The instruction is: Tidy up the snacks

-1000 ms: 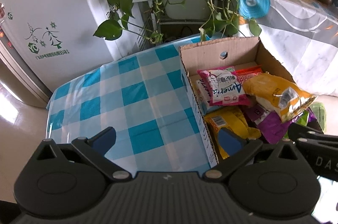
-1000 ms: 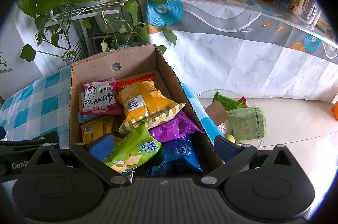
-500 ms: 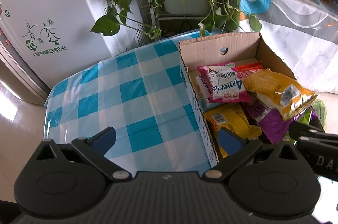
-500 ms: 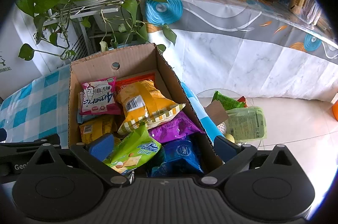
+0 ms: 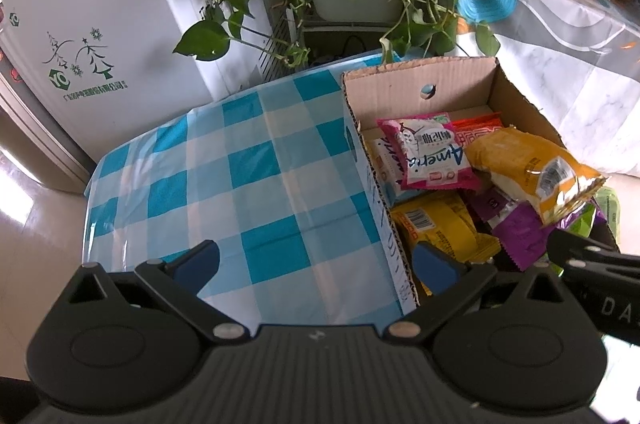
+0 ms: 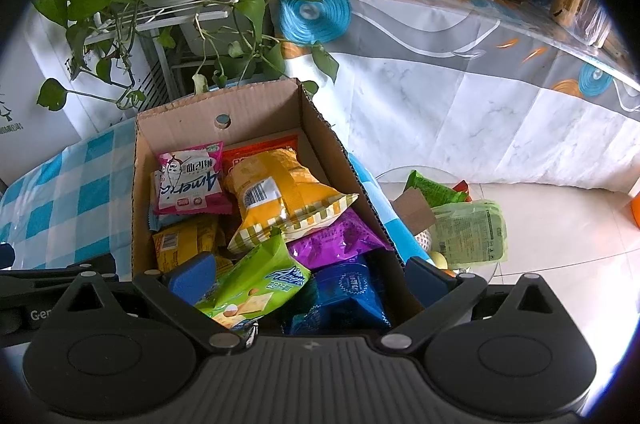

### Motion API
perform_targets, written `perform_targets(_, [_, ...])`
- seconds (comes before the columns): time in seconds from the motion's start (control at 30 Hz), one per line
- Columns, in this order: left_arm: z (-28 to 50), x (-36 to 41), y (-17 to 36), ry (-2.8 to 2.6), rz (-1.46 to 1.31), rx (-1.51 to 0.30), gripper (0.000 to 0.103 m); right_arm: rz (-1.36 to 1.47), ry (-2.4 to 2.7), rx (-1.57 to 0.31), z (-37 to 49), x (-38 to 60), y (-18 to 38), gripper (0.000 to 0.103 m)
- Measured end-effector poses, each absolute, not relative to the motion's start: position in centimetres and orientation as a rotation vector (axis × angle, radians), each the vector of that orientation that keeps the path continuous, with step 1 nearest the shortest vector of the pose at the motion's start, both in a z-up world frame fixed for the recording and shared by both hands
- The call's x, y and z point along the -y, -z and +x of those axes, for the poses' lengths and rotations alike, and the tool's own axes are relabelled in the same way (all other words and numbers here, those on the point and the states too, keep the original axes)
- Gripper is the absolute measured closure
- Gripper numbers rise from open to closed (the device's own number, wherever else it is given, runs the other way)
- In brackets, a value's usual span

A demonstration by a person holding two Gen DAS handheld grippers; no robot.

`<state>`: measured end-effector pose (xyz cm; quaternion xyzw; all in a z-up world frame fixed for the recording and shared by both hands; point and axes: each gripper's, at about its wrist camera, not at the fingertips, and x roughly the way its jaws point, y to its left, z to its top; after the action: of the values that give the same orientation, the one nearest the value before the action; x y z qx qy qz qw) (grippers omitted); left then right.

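Little has changed over the last second: the view from the left claw (image 5: 316, 262) has drifted slightly, so the cardboard box (image 5: 400, 92) sits a touch lower and nearer than before, while the packets inside lie just as they did. Both claws hang with fingers spread wide and nothing between them, the left one straddling the box's left wall above the blue-and-white checked surface (image 5: 224, 180), the right claw (image 6: 308, 274) over the near end of the box (image 6: 180, 120).

The box stands on the checked surface with its long axis running away from the cameras, its open top up and a round hole in the far wall. A pink packet (image 6: 190, 180) lies flat near the far left corner, its long side along the box, printed "Americ…" upside down to the cameras. A yellow bag (image 6: 280, 196) lies tilted across the middle, barcode label up, striped end pointing right. A green bag (image 6: 256, 288) slants from near left to right over a purple packet (image 6: 340, 236) and a blue packet (image 6: 344, 292). A smaller yellow packet (image 6: 184, 240) with a barcode sits by the left wall.

More packets lie on a round glass table (image 6: 472, 264) just right of the box. The white fridge (image 5: 80, 24) carries tree drawings and a "YO" badge.
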<state>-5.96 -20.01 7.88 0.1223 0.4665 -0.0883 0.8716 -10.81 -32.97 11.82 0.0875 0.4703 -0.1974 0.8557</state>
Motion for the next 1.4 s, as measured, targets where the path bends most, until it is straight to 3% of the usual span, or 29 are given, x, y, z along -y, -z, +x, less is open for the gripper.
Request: perform_targets(1.4, [-7.2,22.1,-7.9,0.201,0.259,-0.982,0.001,0.199,0.452,-0.980,-12.2,34.6,-12.0,0.000])
